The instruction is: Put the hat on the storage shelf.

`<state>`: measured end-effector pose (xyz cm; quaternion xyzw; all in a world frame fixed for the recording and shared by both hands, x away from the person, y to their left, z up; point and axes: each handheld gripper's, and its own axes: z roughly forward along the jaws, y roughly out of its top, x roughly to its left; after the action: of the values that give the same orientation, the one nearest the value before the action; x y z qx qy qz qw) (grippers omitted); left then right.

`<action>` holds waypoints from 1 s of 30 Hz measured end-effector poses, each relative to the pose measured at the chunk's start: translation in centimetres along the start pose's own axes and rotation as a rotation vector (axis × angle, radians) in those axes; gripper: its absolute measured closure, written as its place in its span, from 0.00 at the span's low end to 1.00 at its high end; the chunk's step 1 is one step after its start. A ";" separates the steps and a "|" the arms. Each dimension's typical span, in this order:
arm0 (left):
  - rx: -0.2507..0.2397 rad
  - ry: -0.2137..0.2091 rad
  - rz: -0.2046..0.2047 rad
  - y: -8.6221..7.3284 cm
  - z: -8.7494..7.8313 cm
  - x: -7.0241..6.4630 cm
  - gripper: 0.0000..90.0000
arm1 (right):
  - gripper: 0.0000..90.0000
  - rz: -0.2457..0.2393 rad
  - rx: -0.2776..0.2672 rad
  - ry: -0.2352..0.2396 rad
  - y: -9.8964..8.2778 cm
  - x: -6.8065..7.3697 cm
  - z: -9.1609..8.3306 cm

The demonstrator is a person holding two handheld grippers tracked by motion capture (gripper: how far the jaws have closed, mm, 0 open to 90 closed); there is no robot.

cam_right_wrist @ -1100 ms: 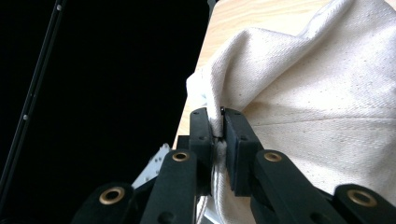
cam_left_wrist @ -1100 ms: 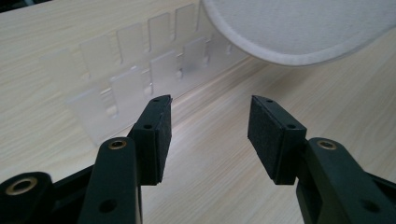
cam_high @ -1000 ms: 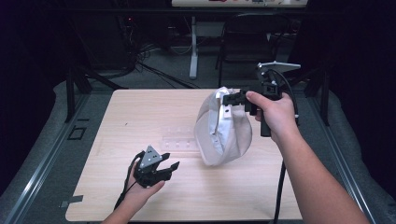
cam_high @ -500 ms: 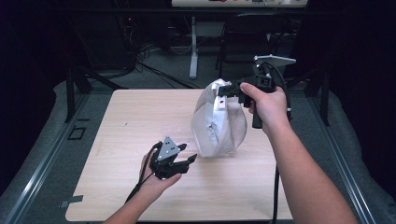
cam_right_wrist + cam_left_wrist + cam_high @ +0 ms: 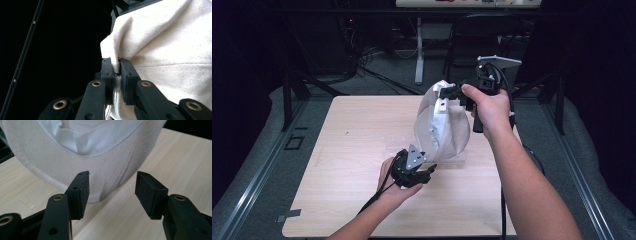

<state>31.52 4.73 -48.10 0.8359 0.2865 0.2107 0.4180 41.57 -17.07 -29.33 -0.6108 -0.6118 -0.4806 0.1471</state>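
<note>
Right gripper is up above the far right part of the table, jaws clamped tight on a fold of the cream cloth cap; in the right gripper view the pinched fabric edge sits squeezed between the two pads, the rest of the cap spreading to 2 o'clock. The cap hangs down from that grip with its opening turned toward the person, white lining visible in the left gripper view, lower edge near or on the table, can't tell which. Left gripper sits at about 7 o'clock of the cap, just beside its bottom edge. Its jaws stand apart and have just been opening, nothing between the pads; the cap is right ahead of them at 12 o'clock, not touched. A clear flat sheet lies on the wood under and left of the cap. Person's right hand wraps the right gripper's handle, cable trailing down along the forearm.
</note>
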 end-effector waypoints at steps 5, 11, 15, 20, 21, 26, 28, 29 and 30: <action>0.055 0.068 -0.001 0.1 1.0 0.2 0.59 | 0.92 0.004 -0.006 0.009 0.0 0.2 0.0; 0.072 0.093 0.002 0.1 1.1 0.9 0.82 | 0.92 -0.004 -0.005 0.003 -0.1 0.3 0.1; 0.046 0.101 0.010 0.2 0.7 1.5 0.86 | 0.92 -0.010 -0.001 0.015 -0.2 0.5 0.2; 0.006 0.059 -0.013 0.4 0.3 2.8 0.90 | 0.92 -0.023 0.004 0.020 -0.4 0.7 0.5; -0.003 0.042 -0.023 0.4 0.3 3.1 0.90 | 0.92 -0.025 0.004 0.019 -0.4 0.7 0.6; -0.043 -0.028 -0.102 0.6 0.0 4.9 0.91 | 0.92 -0.030 0.011 0.011 -0.6 0.8 1.2; -0.050 -0.058 -0.129 0.5 0.0 5.6 0.92 | 0.92 -0.030 0.012 0.009 -0.7 0.6 1.5; -0.049 -0.070 -0.134 0.5 0.1 5.8 0.92 | 0.92 -0.033 0.018 0.004 -0.7 0.5 1.7; -0.048 -0.080 -0.140 0.4 0.2 5.9 0.92 | 0.92 -0.030 0.023 0.002 -0.7 0.4 1.8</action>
<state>36.22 8.27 -47.24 0.8113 0.3224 0.1542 0.4626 41.58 -15.30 -30.21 -0.5992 -0.6262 -0.4765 0.1474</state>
